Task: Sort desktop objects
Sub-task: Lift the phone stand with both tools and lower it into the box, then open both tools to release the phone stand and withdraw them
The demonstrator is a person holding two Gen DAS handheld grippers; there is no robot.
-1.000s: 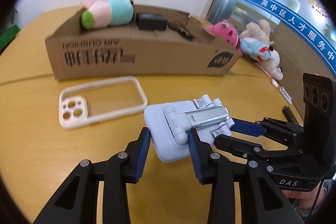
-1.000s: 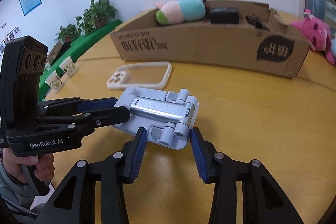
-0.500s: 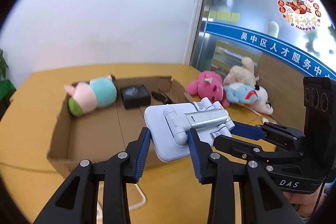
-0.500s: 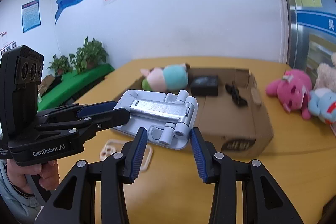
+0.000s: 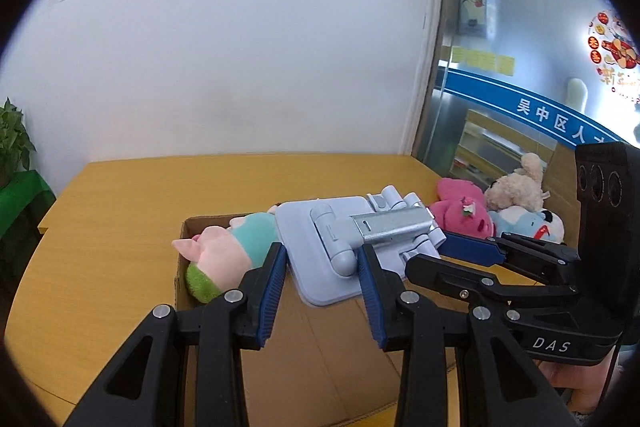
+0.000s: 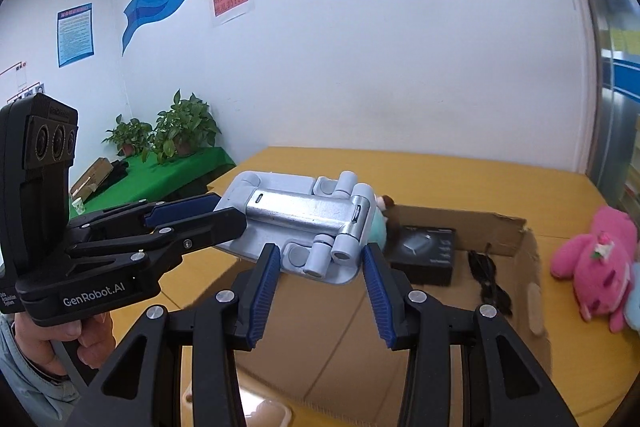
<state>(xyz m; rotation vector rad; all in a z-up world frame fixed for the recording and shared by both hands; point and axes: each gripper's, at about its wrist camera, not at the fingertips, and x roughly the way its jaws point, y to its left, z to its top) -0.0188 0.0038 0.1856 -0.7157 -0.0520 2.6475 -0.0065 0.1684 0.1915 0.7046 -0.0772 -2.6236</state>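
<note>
Above cardboard box [image 5: 320, 355], stand [image 5: 340, 247] between both claws

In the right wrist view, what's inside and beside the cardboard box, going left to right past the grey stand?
Teal plush toy → black rectangular box → black tangled cable → brown cardboard box's right wall → pink plush toy on the yellow table.

white wall [image 6: 360, 67], yellow table [image 5: 120, 207], plants [image 6: 184, 131]
</note>
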